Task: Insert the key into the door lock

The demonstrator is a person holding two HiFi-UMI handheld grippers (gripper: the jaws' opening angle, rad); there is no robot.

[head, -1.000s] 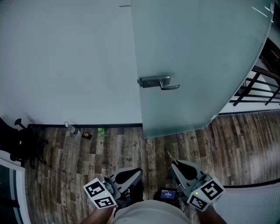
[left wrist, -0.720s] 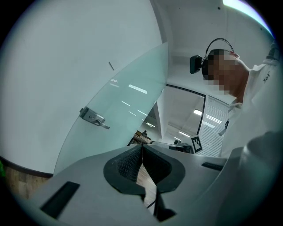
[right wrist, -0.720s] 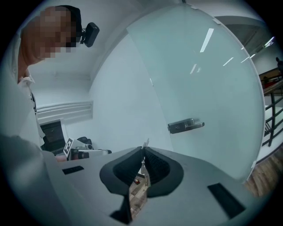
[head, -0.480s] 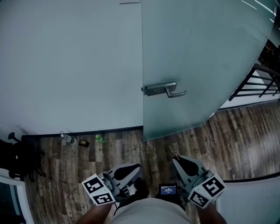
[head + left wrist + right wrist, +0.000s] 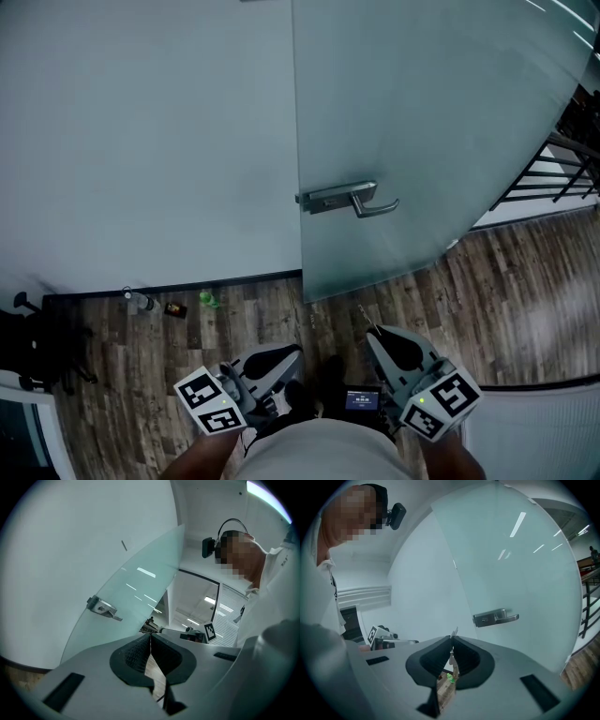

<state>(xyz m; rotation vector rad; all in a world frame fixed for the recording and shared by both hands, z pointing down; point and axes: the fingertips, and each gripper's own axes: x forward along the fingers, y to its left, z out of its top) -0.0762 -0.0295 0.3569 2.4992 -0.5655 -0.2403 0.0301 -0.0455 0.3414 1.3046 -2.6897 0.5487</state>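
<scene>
Fingers: right gripper (image 5: 451, 639) clamped on key (image 5: 453, 662), left gripper (image 5: 150, 637) closed, empty.
Both low, well apart from door lock (image 5: 323, 199).

The head view looks steeply down from above onto the wood floor (image 5: 234, 319), with the left gripper (image 5: 277, 356) and right gripper (image 5: 374, 337) near its bottom edge. Each gripper view sits low and tilts up along its jaws. All 3 views share the glass door (image 5: 422, 122) and its handle (image 5: 347, 199), well off from each camera.
</scene>
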